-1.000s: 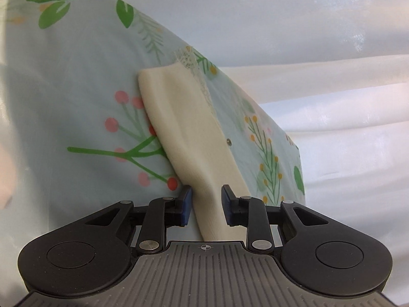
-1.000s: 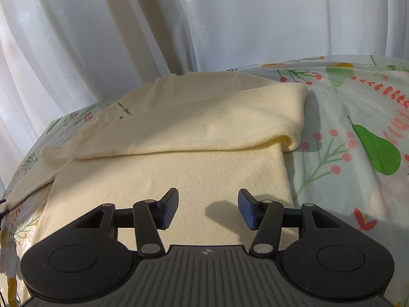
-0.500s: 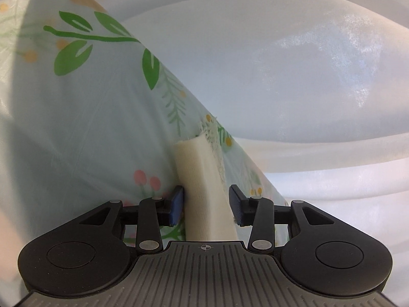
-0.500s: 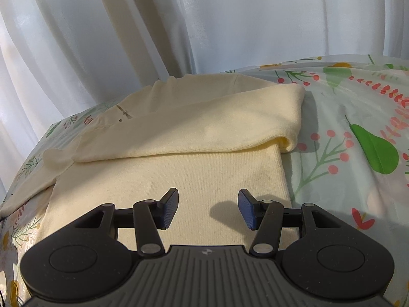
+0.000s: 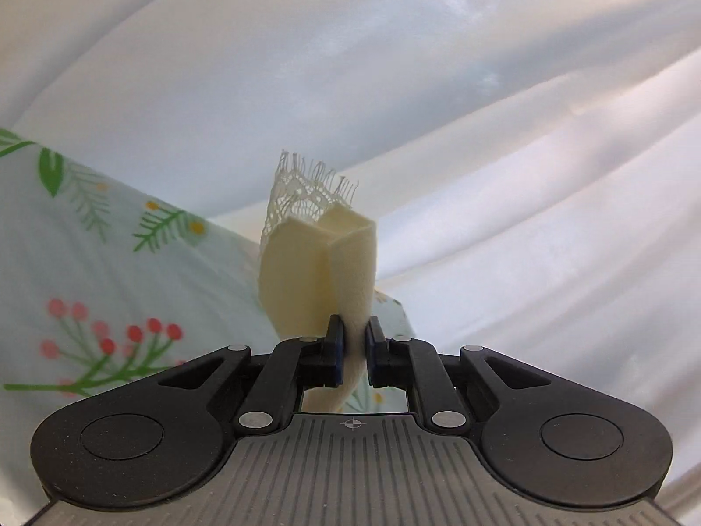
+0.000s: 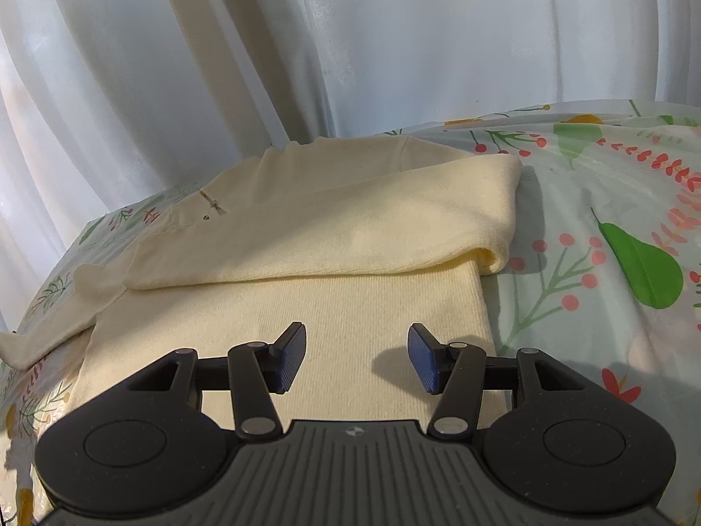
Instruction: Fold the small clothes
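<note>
A cream knit garment (image 6: 333,258) lies on a floral tablecloth (image 6: 613,236), its right sleeve folded across the body. My left gripper (image 5: 353,342) is shut on the cuff of the other sleeve (image 5: 324,263), which stands up bunched between the pads, with a strip of white lace (image 5: 306,193) behind it. My right gripper (image 6: 355,359) is open and empty, hovering over the garment's lower body near its right edge.
White curtains (image 6: 350,44) hang close behind the table. In the left wrist view the floral cloth (image 5: 109,271) fills the left side and curtain (image 5: 525,175) the rest. The table's edge falls away at the left of the right wrist view.
My left gripper has closed on the sleeve cuff and tilted up, so the cuff now stands bunched in the pads. The right gripper has stayed still and open.
</note>
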{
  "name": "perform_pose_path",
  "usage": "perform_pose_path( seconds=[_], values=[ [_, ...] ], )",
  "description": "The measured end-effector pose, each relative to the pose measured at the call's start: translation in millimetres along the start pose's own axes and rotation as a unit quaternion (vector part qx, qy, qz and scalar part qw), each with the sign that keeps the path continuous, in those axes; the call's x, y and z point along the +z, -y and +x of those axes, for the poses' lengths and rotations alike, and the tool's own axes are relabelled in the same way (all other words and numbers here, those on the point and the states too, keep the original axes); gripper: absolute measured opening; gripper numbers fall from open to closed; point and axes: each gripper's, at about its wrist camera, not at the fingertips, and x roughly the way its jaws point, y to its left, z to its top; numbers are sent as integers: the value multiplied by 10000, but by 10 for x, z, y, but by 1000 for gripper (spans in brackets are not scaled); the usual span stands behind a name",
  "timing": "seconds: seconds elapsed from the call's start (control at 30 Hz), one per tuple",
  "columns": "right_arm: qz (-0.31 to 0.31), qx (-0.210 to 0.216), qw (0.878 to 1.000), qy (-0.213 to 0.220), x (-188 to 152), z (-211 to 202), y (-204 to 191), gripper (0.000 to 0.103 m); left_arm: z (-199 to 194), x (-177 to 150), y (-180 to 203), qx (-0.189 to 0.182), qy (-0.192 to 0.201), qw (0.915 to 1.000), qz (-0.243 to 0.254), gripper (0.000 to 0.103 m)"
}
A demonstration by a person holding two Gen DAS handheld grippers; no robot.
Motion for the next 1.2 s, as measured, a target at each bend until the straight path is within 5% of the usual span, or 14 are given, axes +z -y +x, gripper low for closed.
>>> perform_pose_path(
  seconds=[0.1,0.27,0.37,0.4,0.47,0.57,0.9,1.03,1.2],
  values=[
    [31,12,10000,35,9,-7,-2,53,-104,-273,676,-1007,-301,9913,792,11],
    [-5,53,10000,59,19,-30,-36,53,-252,-1130,1661,-2457,-1116,9415,2017,13],
    [-32,56,9999,79,23,-45,-42,53,-203,-1775,1923,-2722,-1683,9116,2579,23],
    [-25,59,10000,63,24,-38,-40,53,-189,-2005,1932,-2692,-1945,9026,2737,38],
    [-43,59,10000,-3,27,-10,-40,53,-126,-2345,1866,-2423,-2423,8935,2904,41],
    [-100,125,9998,-77,66,50,-66,53,-151,-2591,1656,-2097,-2820,8923,2836,42],
    [11,1148,9923,-473,516,856,-589,46,-113,-2477,1030,-1145,-2936,9130,2590,46],
    [138,1290,9894,-651,634,1216,-804,35,-168,-2362,954,-1069,-2794,9213,2483,46],
    [217,1319,9881,-759,712,1413,-972,20,-147,-2351,928,-1100,-2805,9220,2430,43]
  ],
)
